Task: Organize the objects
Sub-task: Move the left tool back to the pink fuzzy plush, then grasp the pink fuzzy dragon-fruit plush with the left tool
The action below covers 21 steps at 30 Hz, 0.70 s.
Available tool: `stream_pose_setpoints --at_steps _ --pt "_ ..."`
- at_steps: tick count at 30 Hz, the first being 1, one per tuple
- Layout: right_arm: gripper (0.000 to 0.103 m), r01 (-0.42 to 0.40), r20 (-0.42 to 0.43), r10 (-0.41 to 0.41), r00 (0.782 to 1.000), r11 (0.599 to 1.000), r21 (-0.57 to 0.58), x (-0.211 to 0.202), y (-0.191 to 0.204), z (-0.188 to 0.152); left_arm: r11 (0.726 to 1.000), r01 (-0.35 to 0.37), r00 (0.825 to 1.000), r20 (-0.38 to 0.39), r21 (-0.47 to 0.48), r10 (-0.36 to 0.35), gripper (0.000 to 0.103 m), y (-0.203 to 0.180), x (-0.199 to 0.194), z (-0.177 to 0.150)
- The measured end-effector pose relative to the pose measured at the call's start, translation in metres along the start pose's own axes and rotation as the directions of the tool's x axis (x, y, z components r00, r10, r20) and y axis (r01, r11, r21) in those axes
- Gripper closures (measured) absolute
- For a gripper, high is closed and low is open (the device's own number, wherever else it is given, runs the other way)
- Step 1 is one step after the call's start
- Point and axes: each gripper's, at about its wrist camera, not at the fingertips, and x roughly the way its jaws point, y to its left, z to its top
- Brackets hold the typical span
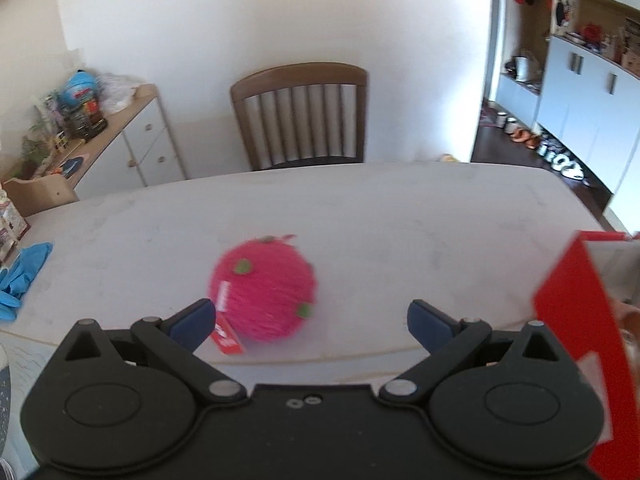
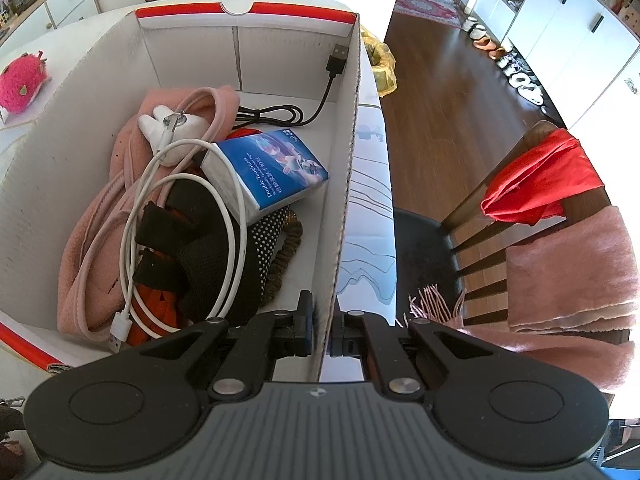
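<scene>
A pink fuzzy ball (image 1: 264, 288) with green dots and a red tag lies on the white table (image 1: 400, 224); it also shows at the far left as the pink ball (image 2: 22, 84). My left gripper (image 1: 312, 320) is open just short of it, the ball nearer its left finger. My right gripper (image 2: 320, 328) is shut on the right wall of the red-and-white cardboard box (image 2: 344, 200). Inside the box lie a pink cloth (image 2: 92, 240), a white cable (image 2: 136, 208), a black USB cable (image 2: 320, 96), a blue tissue pack (image 2: 272, 168) and dark gloves (image 2: 208, 256). The box's red outer side (image 1: 576, 320) shows in the left wrist view.
Blue gloves (image 1: 20, 276) lie at the table's left edge. A wooden chair (image 1: 300, 112) stands behind the table, a sideboard (image 1: 132, 136) with clutter to its left. Another chair (image 2: 520, 216) draped with a red cloth and pink scarf stands right of the box.
</scene>
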Motion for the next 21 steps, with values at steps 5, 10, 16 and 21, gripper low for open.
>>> stream_pose_setpoints --at_steps 5,10,16,21 --pt "0.097 0.007 -0.014 -0.007 1.000 1.000 0.003 0.002 0.000 0.001 0.999 -0.026 0.999 -0.021 -0.045 0.025 0.001 0.023 0.031 0.008" --pt "0.097 0.011 -0.026 -0.011 1.000 1.000 0.012 0.002 0.000 0.003 0.998 -0.027 0.999 -0.049 -0.059 0.024 0.001 0.033 0.061 0.012" --pt "0.096 0.018 -0.036 -0.017 0.999 1.000 0.019 0.004 0.001 0.004 0.998 -0.043 0.995 -0.091 -0.054 0.038 0.001 0.036 0.093 0.009" --pt "0.096 0.024 -0.042 -0.023 0.999 0.999 0.029 0.005 0.001 0.005 0.998 -0.039 0.991 -0.127 -0.046 0.033 0.001 0.034 0.113 0.004"
